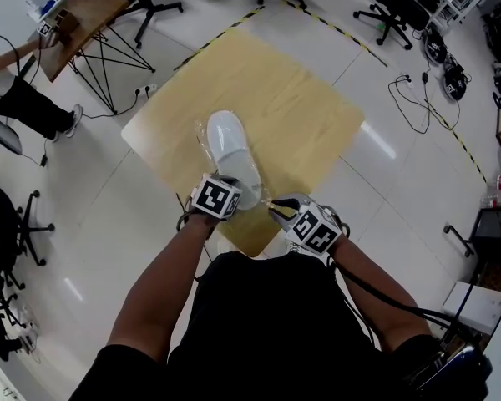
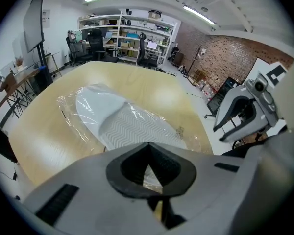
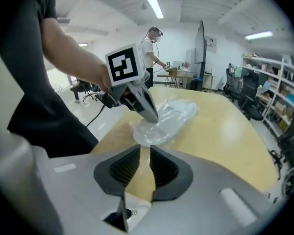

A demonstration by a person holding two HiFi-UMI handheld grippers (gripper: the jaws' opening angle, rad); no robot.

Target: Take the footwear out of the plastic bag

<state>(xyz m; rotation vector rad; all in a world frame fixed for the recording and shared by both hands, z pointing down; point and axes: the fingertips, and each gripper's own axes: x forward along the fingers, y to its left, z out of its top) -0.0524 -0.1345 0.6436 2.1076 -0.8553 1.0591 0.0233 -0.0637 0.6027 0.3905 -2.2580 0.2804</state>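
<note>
A white slipper (image 1: pixel 231 153) lies inside a clear plastic bag (image 1: pixel 204 137) on a light wooden table (image 1: pixel 309 107), toe pointing away from me. My left gripper (image 1: pixel 235 188) is shut on the bag's near end by the slipper's heel; the right gripper view shows its tips pinching the plastic (image 3: pixel 152 115). My right gripper (image 1: pixel 273 208) hovers just right of that end, above the table's near corner. Its jaws stand a narrow gap apart, and only bare table wood shows between them (image 3: pixel 140 153). In the left gripper view the slipper (image 2: pixel 112 119) stretches ahead with the right gripper (image 2: pixel 219 127) beside it.
The table's near corner (image 1: pixel 250 245) is right at my body. Office chairs (image 1: pixel 146 2) and a folding desk (image 1: pixel 79 19) with a person (image 1: pixel 25 98) stand at the left. Cables (image 1: pixel 417 98) and yellow-black floor tape (image 1: pixel 351 36) lie beyond the table.
</note>
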